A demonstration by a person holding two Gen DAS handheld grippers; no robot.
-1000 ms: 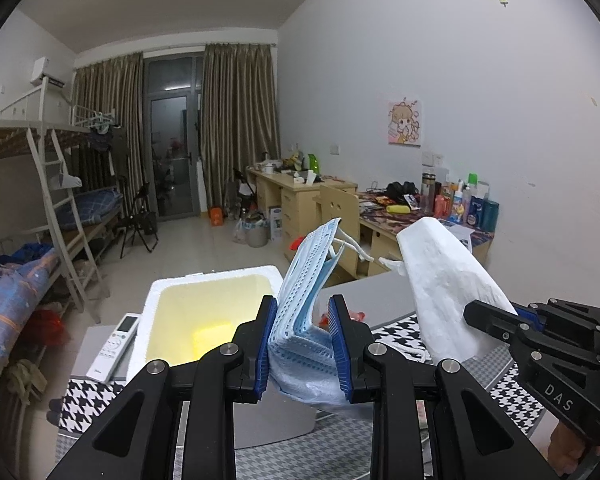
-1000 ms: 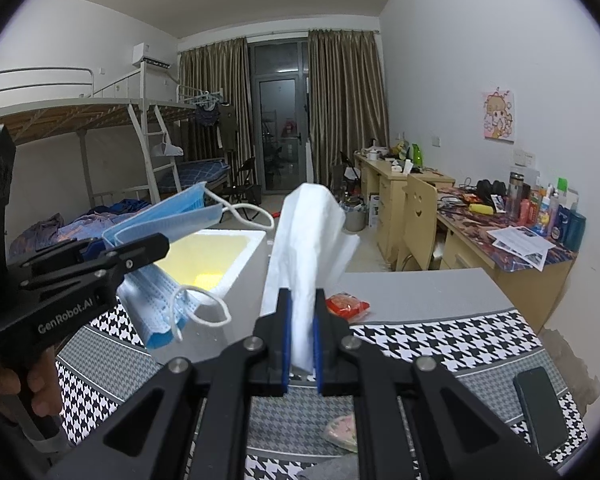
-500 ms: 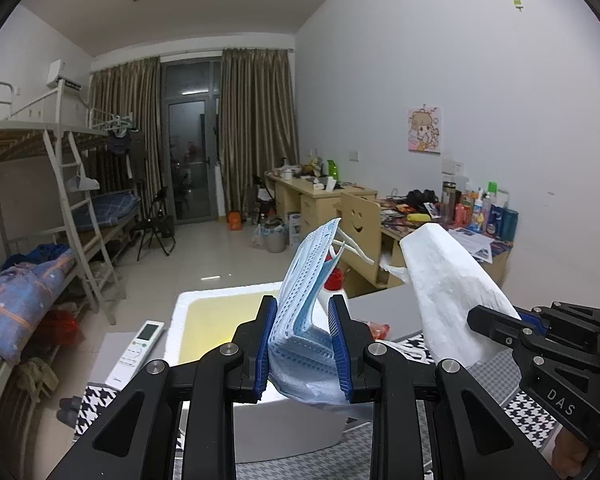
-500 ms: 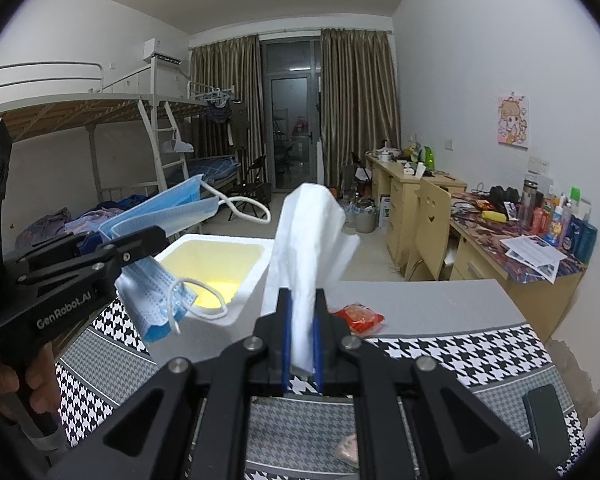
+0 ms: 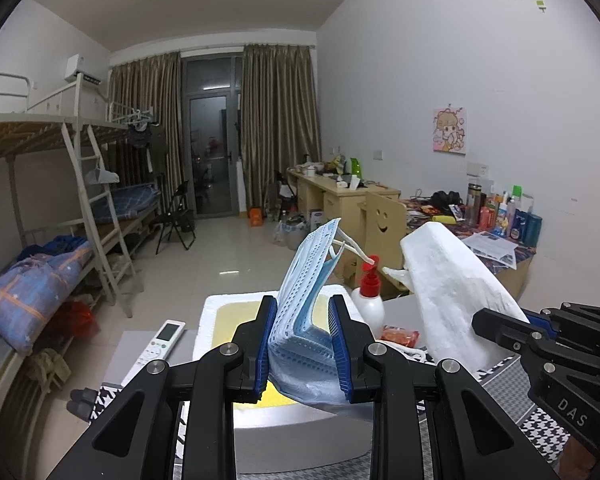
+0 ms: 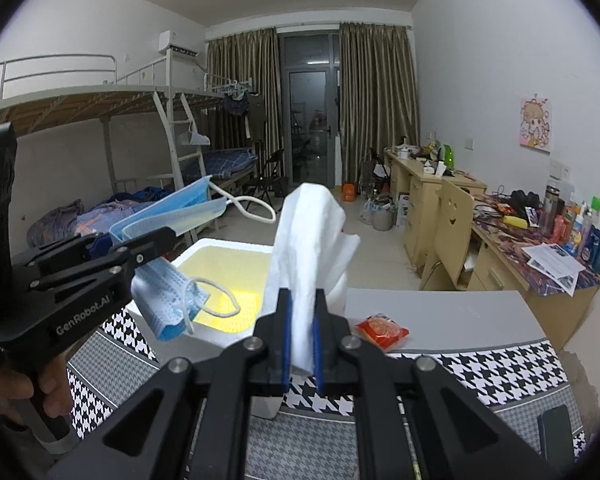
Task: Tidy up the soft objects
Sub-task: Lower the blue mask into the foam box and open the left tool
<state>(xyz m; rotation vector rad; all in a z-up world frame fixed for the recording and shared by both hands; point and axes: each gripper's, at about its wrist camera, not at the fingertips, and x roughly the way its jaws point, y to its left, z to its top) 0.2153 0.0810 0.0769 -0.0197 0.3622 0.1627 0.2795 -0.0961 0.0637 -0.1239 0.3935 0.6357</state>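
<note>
My left gripper (image 5: pixel 302 344) is shut on a folded stack of blue face masks (image 5: pixel 306 300), held in the air just in front of a white foam box (image 5: pixel 216 312) with a yellow inside. The masks also show in the right wrist view (image 6: pixel 168 216), with their ear loops hanging over the box (image 6: pixel 228 272). My right gripper (image 6: pixel 300 340) is shut on a white folded tissue (image 6: pixel 312 248), held upright above the table to the right of the box. The tissue also shows in the left wrist view (image 5: pixel 452 280).
A houndstooth cloth (image 6: pixel 480 364) covers the grey table. On it lie a red snack packet (image 6: pixel 382 330), a white pump bottle (image 5: pixel 368 300), a remote control (image 5: pixel 160 344) and a dark phone (image 6: pixel 556 436). A bunk bed and desks stand beyond.
Both grippers have risen and tilted upward with their loads; the foam box sits lower in both views and the pump bottle has come into the left view.
</note>
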